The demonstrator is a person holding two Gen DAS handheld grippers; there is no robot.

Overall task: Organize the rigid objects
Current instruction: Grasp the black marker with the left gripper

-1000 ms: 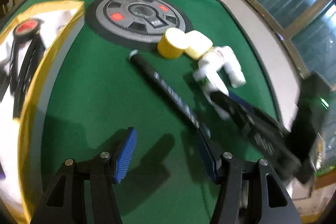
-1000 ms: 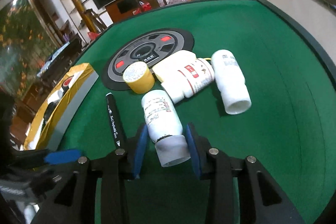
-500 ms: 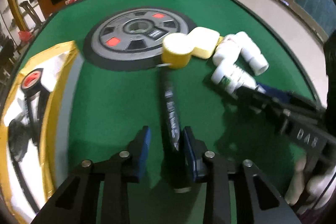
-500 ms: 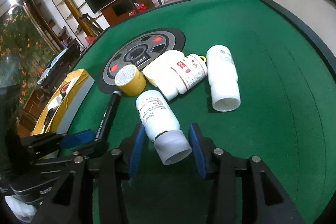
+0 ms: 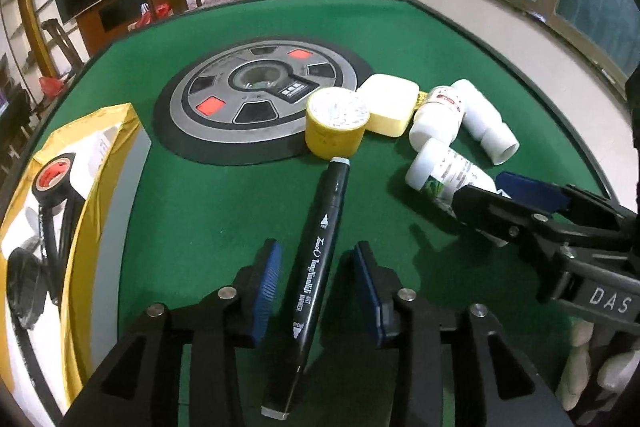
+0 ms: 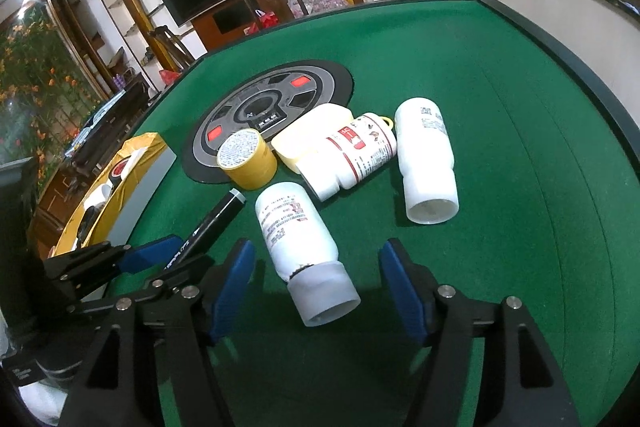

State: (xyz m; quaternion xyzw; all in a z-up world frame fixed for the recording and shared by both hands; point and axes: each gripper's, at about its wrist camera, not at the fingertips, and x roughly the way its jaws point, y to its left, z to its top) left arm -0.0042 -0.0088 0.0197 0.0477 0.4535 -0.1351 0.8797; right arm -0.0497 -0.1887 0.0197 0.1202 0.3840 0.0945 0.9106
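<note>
Blue ribbed pads line both pairs of jaws, and both pairs stand apart. Left gripper is held low over the table, fingers pointing forward, straddling a black marker that lies flat on the felt between the pads with a gap on either side; no contact is visible. The marker is a long, smooth barrel with white lettering and a grey end cap, its far tip just short of a yellow tape roll. Right gripper is likewise low and level, its pads flanking a white plastic bottle lying on its side, cap end toward the camera, clear of both pads. Beyond it lie two more white cylindrical bottles, one with a red-printed label and one plain, resting against each other, plus a pale yellow rounded case touching the labelled one. Green felt table carries a round grey-and-black dial at centre. A yellow-rimmed box at the left holds a black tape roll with red core.
</note>
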